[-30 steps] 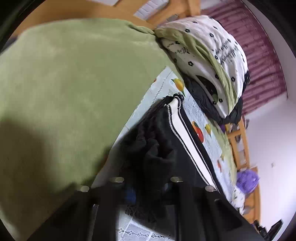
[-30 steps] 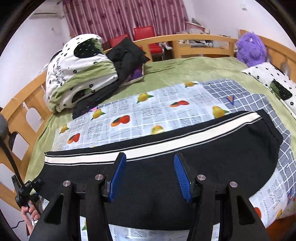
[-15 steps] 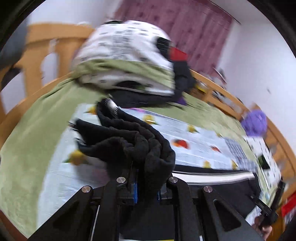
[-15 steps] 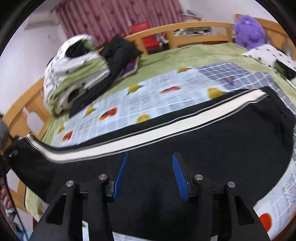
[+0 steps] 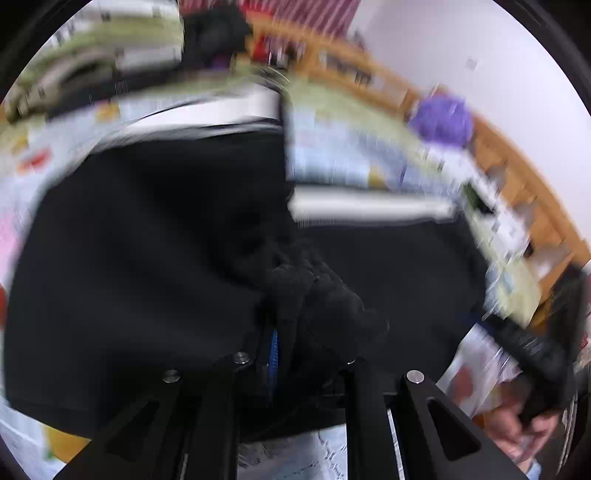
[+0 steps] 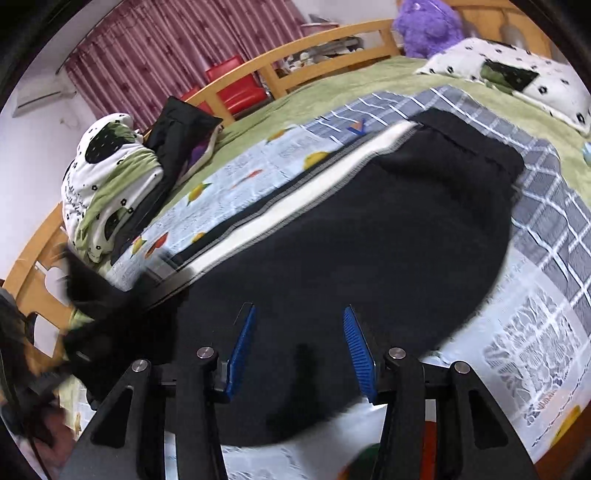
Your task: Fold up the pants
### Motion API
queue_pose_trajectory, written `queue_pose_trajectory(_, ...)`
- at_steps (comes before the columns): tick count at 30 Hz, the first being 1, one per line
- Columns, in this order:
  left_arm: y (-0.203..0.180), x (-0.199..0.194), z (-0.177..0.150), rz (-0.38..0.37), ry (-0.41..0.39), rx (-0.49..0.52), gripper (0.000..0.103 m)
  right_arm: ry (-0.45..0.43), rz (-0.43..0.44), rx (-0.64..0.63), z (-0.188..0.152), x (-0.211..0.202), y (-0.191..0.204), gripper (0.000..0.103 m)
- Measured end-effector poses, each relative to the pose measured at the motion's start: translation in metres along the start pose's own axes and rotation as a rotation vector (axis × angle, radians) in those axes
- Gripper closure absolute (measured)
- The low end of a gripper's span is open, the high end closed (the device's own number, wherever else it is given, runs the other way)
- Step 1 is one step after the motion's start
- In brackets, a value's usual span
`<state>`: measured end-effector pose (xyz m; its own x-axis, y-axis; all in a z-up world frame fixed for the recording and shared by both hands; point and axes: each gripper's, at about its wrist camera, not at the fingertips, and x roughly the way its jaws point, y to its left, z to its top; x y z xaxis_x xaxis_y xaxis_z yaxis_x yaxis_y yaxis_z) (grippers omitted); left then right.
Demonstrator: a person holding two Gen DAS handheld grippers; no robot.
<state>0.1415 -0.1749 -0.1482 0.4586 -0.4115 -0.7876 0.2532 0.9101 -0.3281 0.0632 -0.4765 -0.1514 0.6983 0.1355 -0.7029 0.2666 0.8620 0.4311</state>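
Black pants (image 6: 369,229) with a white side stripe (image 6: 295,210) lie on the fruit-print sheet (image 6: 243,177) of a bed. My left gripper (image 5: 295,332) is shut on a bunched end of the pants (image 5: 325,295) and holds it above the rest of the black cloth (image 5: 147,240); that view is heavily blurred. In the right wrist view the carried end (image 6: 96,306) shows at the far left, blurred. My right gripper (image 6: 299,339) is open and empty, just above the pants' near edge.
A folded white and green quilt (image 6: 107,177) and dark clothes (image 6: 177,129) lie at the far left. A pillow (image 6: 517,77) and a purple plush toy (image 6: 428,26) are at the far right. A wooden rail (image 6: 314,55) borders the bed.
My left gripper has swung the gripped pants end up and across over the laid-out pants, toward the right gripper. The right gripper has stayed open and tilted.
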Motion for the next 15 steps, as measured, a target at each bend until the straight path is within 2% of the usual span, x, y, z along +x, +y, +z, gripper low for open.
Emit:
queue_pose_trajectory(1, 0.000, 0.009, -0.007, 0.020, 0.040, 0.002, 0.087, 0.014, 0.007, 0.012, -0.002, 0.002, -0.004, 0.054)
queue_pose_trajectory(3, 0.000, 0.002, -0.015, 0.026, 0.030, 0.040, 0.083, 0.025, 0.023, 0.022, -0.003, 0.005, -0.005, 0.054)
queue_pose_trajectory(6, 0.009, -0.031, -0.014, -0.027, 0.046, 0.067, 0.046, 0.023, 0.070, 0.012, -0.003, 0.009, 0.009, 0.053)
queue_pose_trajectory(7, 0.015, -0.044, -0.014, -0.035, 0.034, 0.075, 0.039, 0.025, 0.087, 0.003, -0.002, 0.012, 0.017, 0.052)
queue_pose_trajectory(8, 0.021, -0.058, -0.014, -0.029, 0.010, 0.094, 0.037, 0.032, 0.110, -0.012, -0.001, 0.016, 0.028, 0.052)
queue_pose_trajectory(10, 0.038, -0.085, -0.013, 0.034, -0.039, 0.136, 0.032, 0.060, 0.178, -0.046, 0.001, 0.029, 0.055, 0.051)
queue_pose_trajectory(13, 0.073, -0.114, -0.007, 0.125, -0.081, 0.155, 0.031, 0.114, 0.257, -0.100, 0.000, 0.050, 0.096, 0.049)
queue_pose_trajectory(15, 0.096, -0.122, 0.003, 0.184, -0.099, 0.135, 0.031, 0.132, 0.252, -0.138, -0.005, 0.059, 0.119, 0.049)
